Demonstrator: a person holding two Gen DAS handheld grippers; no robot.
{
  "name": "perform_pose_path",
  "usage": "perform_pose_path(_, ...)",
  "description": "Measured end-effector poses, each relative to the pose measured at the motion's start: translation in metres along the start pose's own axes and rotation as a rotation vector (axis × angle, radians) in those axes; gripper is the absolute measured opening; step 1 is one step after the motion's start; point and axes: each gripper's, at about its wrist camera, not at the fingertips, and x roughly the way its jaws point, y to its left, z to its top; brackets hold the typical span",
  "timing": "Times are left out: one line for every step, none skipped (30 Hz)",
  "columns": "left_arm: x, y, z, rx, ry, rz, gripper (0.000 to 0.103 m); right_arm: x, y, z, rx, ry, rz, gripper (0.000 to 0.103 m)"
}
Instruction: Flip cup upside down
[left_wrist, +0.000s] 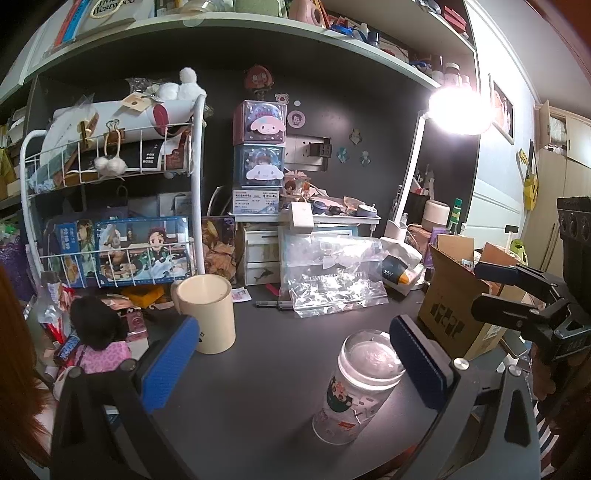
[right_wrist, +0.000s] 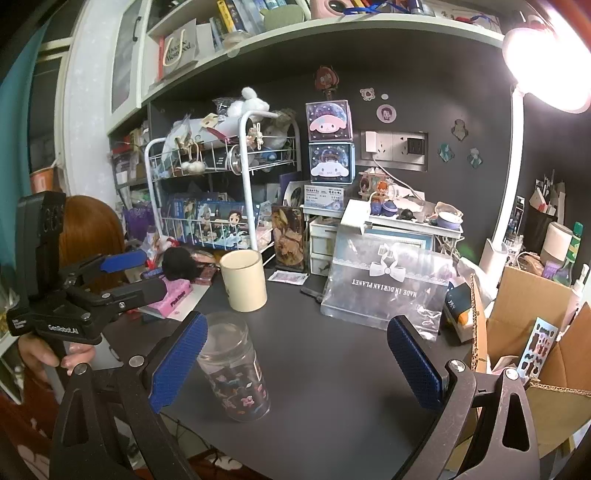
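left gripper (left_wrist: 295, 354): spread wide, empty | right gripper (right_wrist: 299, 363): spread wide, empty | glass cup (left_wrist: 354, 384): standing on dark desk (left_wrist: 258, 387), long axis vertical, thick base apparently uppermost | bearing: just inside left gripper's right finger; by right gripper's left finger (right_wrist: 177, 360) | nearer: hard to call | cream mug (left_wrist: 207, 314): behind, apart

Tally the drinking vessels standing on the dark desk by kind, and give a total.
Clear glass cup with printed cartoon figures, standing base up: 1
Cream mug, standing mouth up: 1
Total: 2
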Motion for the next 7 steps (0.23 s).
perform_pose_path(0.0000, -0.0001, 0.0000, 0.000, 0.000, 0.001, 0.102, -0.0001, -0.0007, 0.0009, 0.000, 0.000, -0.001, 0.098)
perform_pose_path(-0.0001, 0.0000, -0.0004, 0.001, -0.001, 0.002, 0.102, -0.0001, -0.0006, 0.0007, 0.000, 0.000, -0.001, 0.098)
perform_pose_path(0.0000, 0.0001, 0.0000, 0.001, -0.001, 0.001, 0.102, -0.0002, -0.0007, 0.0009, 0.001, 0.000, 0.000, 0.098)
perform_pose_path(0.0001, 0.0001, 0.0001, 0.000, -0.001, 0.001, 0.102, -0.0002, -0.0006, 0.0008, 0.003, 0.000, 0.002, 0.098)
perform_pose_path(0.0002, 0.0002, 0.0001, 0.000, 0.000, 0.000, 0.102, -0.0003, -0.0001, 0.0001, 0.005, 0.000, 0.005, 0.098)
perform_pose_path(0.0003, 0.0002, 0.0001, 0.001, 0.002, -0.001, 0.102, 0.0003, 0.0011, -0.0012, 0.008, 0.000, 0.006, 0.098)
perform_pose_path(0.0005, 0.0004, 0.0000, 0.001, 0.004, -0.001, 0.102, 0.0008, 0.0012, -0.0011, 0.007, 0.000, 0.005, 0.098)
